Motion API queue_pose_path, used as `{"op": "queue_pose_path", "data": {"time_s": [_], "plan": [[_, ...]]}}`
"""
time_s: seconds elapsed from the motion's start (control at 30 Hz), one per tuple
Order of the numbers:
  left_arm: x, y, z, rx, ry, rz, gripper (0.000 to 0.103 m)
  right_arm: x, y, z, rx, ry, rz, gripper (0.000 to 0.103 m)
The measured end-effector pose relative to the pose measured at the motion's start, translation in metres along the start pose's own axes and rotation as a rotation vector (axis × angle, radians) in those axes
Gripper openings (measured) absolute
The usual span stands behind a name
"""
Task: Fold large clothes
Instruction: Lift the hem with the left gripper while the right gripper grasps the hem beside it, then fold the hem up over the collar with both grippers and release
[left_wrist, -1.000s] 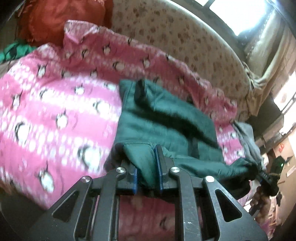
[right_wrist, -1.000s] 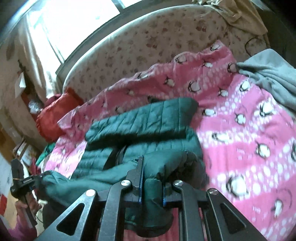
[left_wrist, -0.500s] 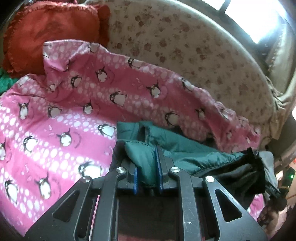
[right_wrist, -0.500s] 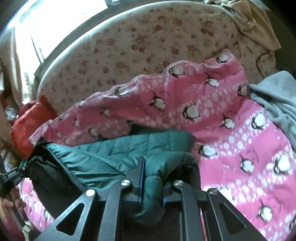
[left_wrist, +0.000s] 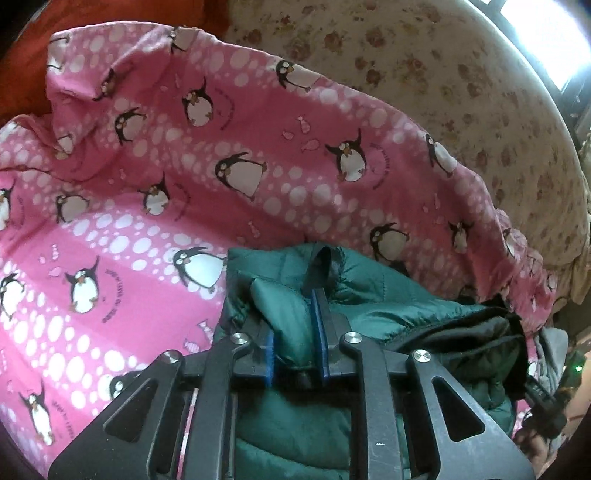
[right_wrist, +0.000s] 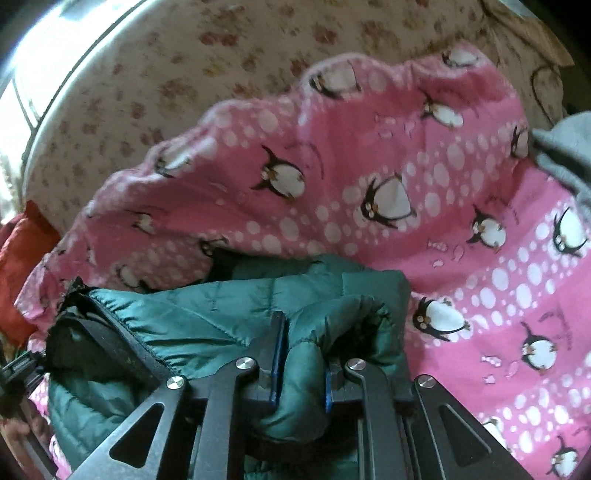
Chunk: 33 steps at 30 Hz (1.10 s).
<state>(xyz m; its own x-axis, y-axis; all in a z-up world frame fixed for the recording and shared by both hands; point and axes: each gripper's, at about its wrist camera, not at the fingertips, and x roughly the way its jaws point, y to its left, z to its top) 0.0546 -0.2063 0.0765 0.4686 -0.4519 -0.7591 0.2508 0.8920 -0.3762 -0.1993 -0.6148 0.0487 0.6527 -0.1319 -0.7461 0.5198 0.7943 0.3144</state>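
Both grippers are seen clamped on a dark green quilted jacket (left_wrist: 388, 295). Between the blue pads of the left gripper (left_wrist: 295, 317) a fold of the green cloth is pinched, though its jaws are just beginning to open. A thicker bunch of the same jacket (right_wrist: 303, 365) is squeezed between the pads of the right gripper (right_wrist: 301, 354), whose jaws are likewise starting to part while the cloth is pressed on both sides. The jacket is laid on a pink blanket (left_wrist: 147, 184) printed with penguins and white dots, and its black lining (left_wrist: 480, 339) is turned up along one edge. Beyond the blanket a cream cover with a faded flower pattern (left_wrist: 424, 74) is seen. A red cushion (right_wrist: 18, 266) is visible at the left edge of the right wrist view, and a grey garment (right_wrist: 565, 147) at its right edge.
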Motion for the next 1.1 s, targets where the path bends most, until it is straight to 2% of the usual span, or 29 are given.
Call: {"op": "queue_pose_path", "data": {"time_s": [0.1, 0.33, 0.43, 0.47, 0.5, 0.57, 0.67, 0.73, 0.8, 0.83, 0.97, 1.1], "plan": [[0.000, -0.004, 0.005, 0.023, 0.016, -0.002, 0.020, 0.007, -0.001, 0.001, 0.016, -0.008, 0.006, 0.019], [-0.030, -0.001, 0.016, 0.019, 0.022, -0.092, 0.031, -0.014, -0.009, 0.008, 0.094, -0.069, 0.107, 0.031], [-0.045, -0.007, 0.014, 0.049, -0.003, -0.098, 0.050, -0.033, 0.000, 0.008, 0.075, -0.096, 0.125, 0.035], [-0.052, -0.009, 0.013, 0.063, -0.038, -0.081, 0.063, -0.040, 0.003, 0.008, 0.063, -0.109, 0.125, 0.035], [-0.058, -0.009, 0.013, 0.067, -0.076, -0.065, 0.071, -0.045, 0.006, 0.008, 0.053, -0.123, 0.127, 0.036], [-0.067, -0.009, 0.013, 0.063, -0.123, -0.054, 0.073, -0.052, 0.007, 0.012, 0.049, -0.134, 0.134, 0.037], [-0.070, -0.014, 0.009, 0.084, -0.112, -0.064, 0.073, -0.057, 0.008, 0.017, 0.063, -0.147, 0.151, 0.048], [-0.071, -0.019, 0.001, 0.109, -0.123, -0.051, 0.073, -0.067, 0.010, 0.018, 0.069, -0.192, 0.147, 0.059], [-0.068, -0.024, -0.009, 0.149, -0.129, -0.027, 0.073, -0.080, 0.015, 0.015, 0.063, -0.247, 0.125, 0.061], [-0.064, -0.028, -0.015, 0.170, -0.125, -0.016, 0.073, -0.081, 0.021, 0.014, 0.044, -0.248, 0.127, 0.061], [-0.036, -0.040, -0.034, 0.238, -0.085, 0.064, 0.073, -0.061, 0.066, 0.006, -0.154, -0.145, 0.086, 0.061], [-0.003, -0.046, -0.037, 0.271, -0.042, 0.171, 0.073, -0.022, 0.105, -0.009, -0.295, -0.056, 0.082, 0.061]]}}
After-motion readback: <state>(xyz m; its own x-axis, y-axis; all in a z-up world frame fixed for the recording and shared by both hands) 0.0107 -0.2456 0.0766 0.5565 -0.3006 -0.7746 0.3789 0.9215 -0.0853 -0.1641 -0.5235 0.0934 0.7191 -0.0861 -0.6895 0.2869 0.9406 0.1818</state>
